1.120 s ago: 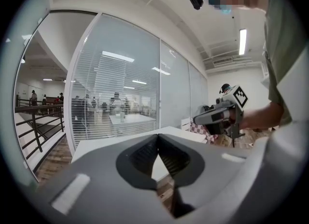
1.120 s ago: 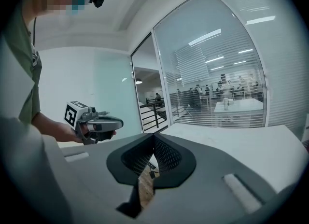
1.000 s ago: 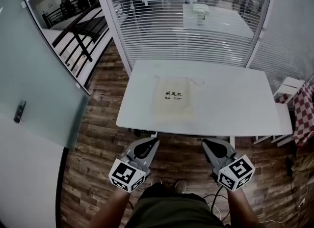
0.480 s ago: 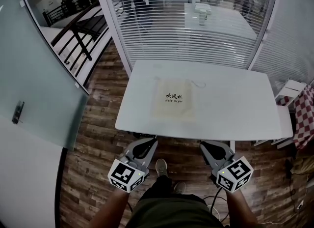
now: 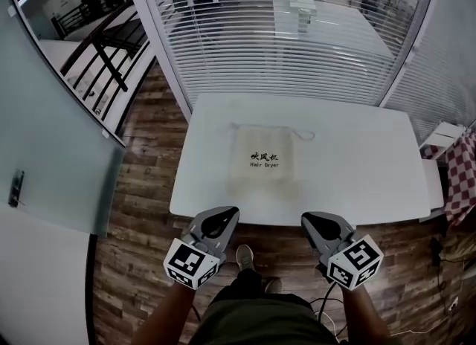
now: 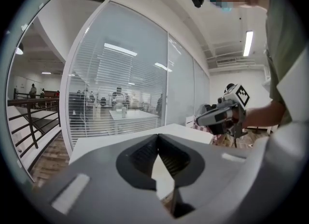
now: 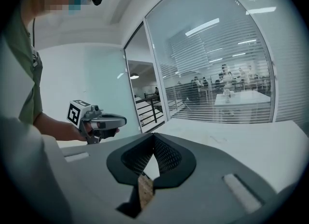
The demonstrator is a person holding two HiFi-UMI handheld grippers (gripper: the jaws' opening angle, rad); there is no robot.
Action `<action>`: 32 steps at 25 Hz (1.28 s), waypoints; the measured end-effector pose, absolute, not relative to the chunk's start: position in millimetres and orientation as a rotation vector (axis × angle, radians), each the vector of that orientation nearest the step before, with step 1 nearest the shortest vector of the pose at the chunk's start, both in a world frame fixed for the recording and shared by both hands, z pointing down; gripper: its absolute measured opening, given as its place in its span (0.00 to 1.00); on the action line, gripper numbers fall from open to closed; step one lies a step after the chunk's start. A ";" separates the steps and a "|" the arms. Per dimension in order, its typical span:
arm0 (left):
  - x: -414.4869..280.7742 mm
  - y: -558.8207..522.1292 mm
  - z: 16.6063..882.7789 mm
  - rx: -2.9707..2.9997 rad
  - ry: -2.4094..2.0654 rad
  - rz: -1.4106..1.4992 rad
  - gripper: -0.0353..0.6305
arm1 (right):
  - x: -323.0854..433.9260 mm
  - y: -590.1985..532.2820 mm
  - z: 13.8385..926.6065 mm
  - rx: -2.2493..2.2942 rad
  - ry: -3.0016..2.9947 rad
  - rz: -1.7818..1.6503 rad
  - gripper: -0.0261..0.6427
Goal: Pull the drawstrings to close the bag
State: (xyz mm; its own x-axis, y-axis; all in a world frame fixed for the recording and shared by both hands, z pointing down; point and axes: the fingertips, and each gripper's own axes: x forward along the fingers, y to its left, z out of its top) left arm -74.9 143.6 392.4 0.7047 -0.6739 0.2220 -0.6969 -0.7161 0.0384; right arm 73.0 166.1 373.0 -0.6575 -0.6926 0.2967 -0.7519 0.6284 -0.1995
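Note:
A flat cream drawstring bag (image 5: 262,159) with dark "Hair Dryer" print lies on the white table (image 5: 357,165), left of the middle. Its mouth faces away from me, and a thin drawstring (image 5: 302,134) loops out at the far right corner. My left gripper (image 5: 233,210) hangs at the table's near edge, short of the bag, shut and empty. My right gripper (image 5: 306,218) is level with it to the right, also shut and empty. The left gripper view shows shut jaws (image 6: 158,135) over the table and the right gripper (image 6: 219,117) beside them. The right gripper view shows shut jaws (image 7: 153,134) and the left gripper (image 7: 99,120).
A glass wall with white blinds (image 5: 282,31) stands right behind the table, with another table (image 5: 327,24) beyond it. A frosted glass panel (image 5: 52,150) is at the left. A white stool (image 5: 440,134) and red checkered cloth (image 5: 460,176) sit at the right. The floor is dark wood.
The view has moved closer to the table; bag and table sit lower and larger. Both grippers now reach the near edge, still shut and side by side.

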 end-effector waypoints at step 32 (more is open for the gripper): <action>-133.9 -45.9 430.1 2.741 -1.052 0.390 0.06 | 49.4 -13.7 401.6 1.296 -2.525 0.508 0.06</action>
